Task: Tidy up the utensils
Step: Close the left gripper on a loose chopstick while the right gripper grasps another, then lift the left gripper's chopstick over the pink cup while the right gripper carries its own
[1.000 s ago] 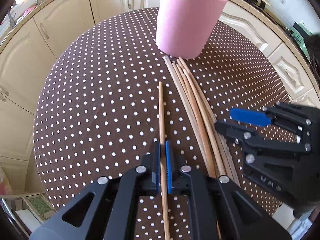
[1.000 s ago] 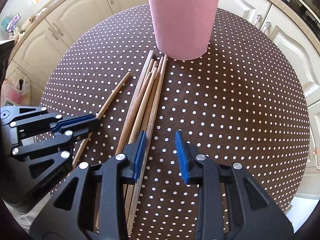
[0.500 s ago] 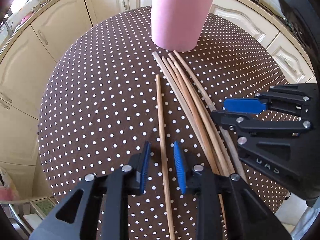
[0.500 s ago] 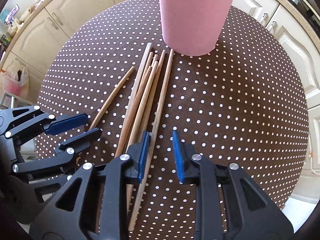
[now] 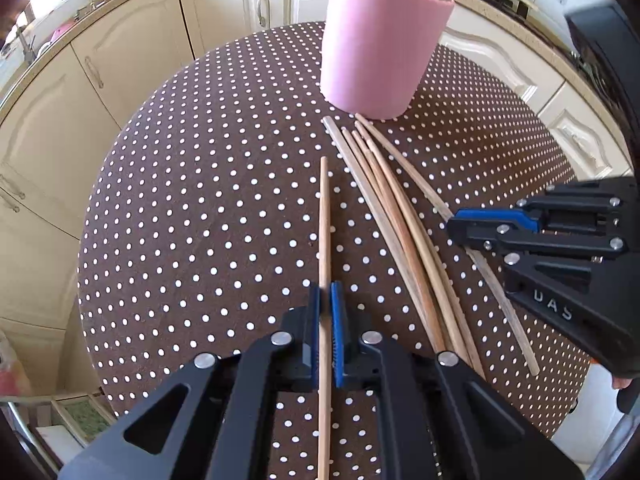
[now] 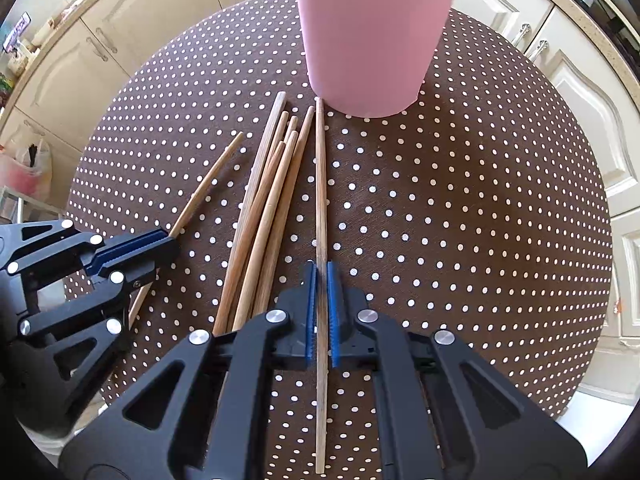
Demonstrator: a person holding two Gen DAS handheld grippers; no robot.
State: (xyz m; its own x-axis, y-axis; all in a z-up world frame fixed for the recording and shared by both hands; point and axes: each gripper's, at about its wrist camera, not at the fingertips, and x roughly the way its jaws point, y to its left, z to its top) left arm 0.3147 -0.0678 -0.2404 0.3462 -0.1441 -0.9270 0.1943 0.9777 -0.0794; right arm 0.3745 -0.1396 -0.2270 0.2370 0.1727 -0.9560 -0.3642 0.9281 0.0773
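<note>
Two sticks are gripped at once. Left wrist view: our left hand-held gripper [image 5: 325, 308] is closed on a lone chopstick [image 5: 324, 216] lying on the desk [image 5: 192, 208], tip twd 12 o'clock; pink cup [image 5: 380, 44] at 1 o'clock, loose bundle [image 5: 400, 220] at 3.

Right wrist view: right hand-held gripper [image 6: 321, 304] is clamped on the outer chopstick [image 6: 320, 184], tip just beside the cup at 12 o'clock. Risk, we judge: grips sit far from the tips, so sticks may pivot or knock the cup w/ lifting.
</note>
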